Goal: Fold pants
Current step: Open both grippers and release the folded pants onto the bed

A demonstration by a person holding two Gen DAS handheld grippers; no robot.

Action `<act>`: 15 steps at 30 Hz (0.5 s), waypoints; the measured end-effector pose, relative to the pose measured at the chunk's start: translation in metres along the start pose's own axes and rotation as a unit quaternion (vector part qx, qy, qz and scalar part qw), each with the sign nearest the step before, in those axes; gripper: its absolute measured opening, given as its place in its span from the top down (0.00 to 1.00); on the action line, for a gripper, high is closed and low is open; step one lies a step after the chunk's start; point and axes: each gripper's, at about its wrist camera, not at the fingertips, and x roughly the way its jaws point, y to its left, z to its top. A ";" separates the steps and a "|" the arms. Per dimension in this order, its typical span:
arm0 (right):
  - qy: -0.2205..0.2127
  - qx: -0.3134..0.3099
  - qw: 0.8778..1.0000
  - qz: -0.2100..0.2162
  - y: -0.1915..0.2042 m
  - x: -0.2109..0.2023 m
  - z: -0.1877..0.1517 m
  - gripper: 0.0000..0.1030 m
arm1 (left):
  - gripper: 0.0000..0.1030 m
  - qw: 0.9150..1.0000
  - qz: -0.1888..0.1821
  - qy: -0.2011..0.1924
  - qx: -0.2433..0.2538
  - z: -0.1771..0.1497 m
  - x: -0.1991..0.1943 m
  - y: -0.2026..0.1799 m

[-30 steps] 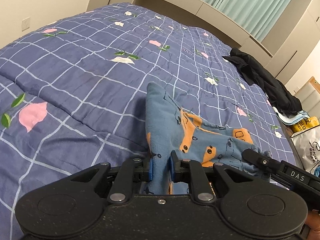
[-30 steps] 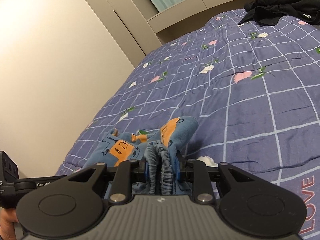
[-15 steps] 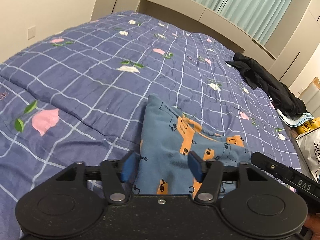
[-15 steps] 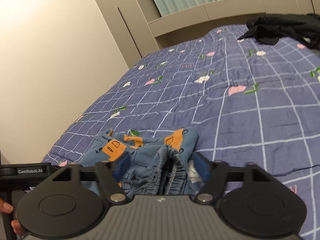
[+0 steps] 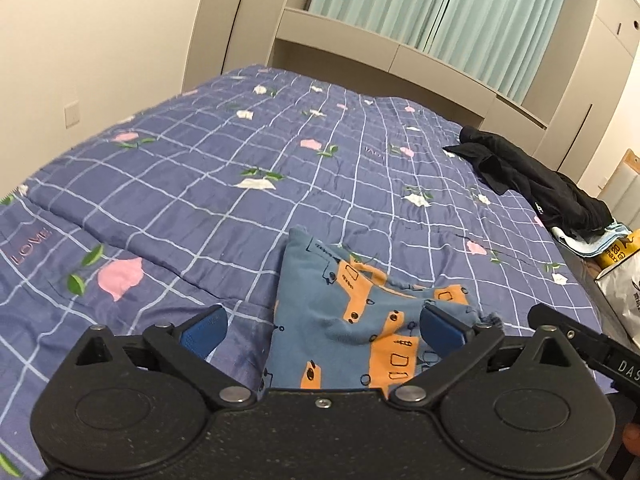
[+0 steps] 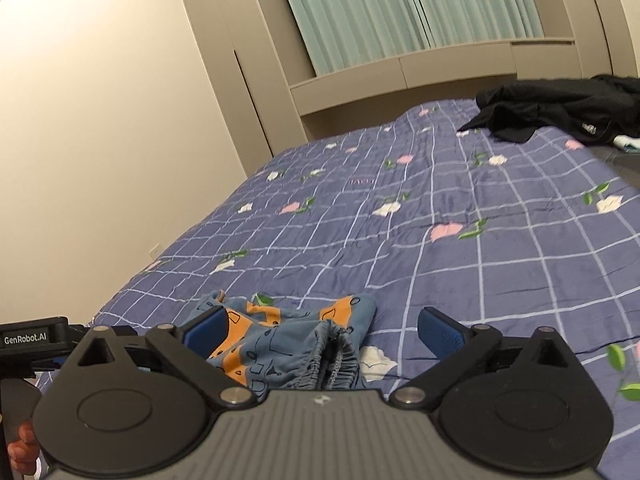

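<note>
Your left gripper [image 5: 322,330] has its jaws spread wide apart, holding nothing. Between and just beyond its blue pads [image 5: 202,330] lie the small blue pants with orange vehicle prints [image 5: 352,320], folded into a compact bundle on the purple checked quilt with pink and white flowers [image 5: 224,184], close to the near edge of the bed. Your right gripper [image 6: 322,332] is likewise wide apart and grips nothing; the gathered elastic waistband [image 6: 332,360] of the pants sits bunched just ahead of it. A crumpled black garment [image 6: 560,110] lies well apart, toward the bed's far right corner.
</note>
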 end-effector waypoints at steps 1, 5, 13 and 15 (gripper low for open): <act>-0.004 -0.003 1.000 -0.001 0.001 -0.004 0.000 0.00 | 0.01 1.000 0.000 -0.003 0.003 -0.001 -0.004 -0.002; -0.021 -0.014 1.000 -0.008 0.005 -0.025 -0.001 0.00 | 0.01 1.000 0.004 -0.014 0.013 -0.010 -0.021 -0.008; -0.040 -0.033 0.999 -0.008 0.012 -0.063 -0.010 0.00 | 0.01 0.999 0.006 -0.022 0.022 -0.032 -0.055 -0.017; -0.043 -0.036 0.998 -0.008 0.013 -0.071 -0.013 0.00 | 0.01 0.999 0.010 -0.028 0.029 -0.038 -0.063 -0.020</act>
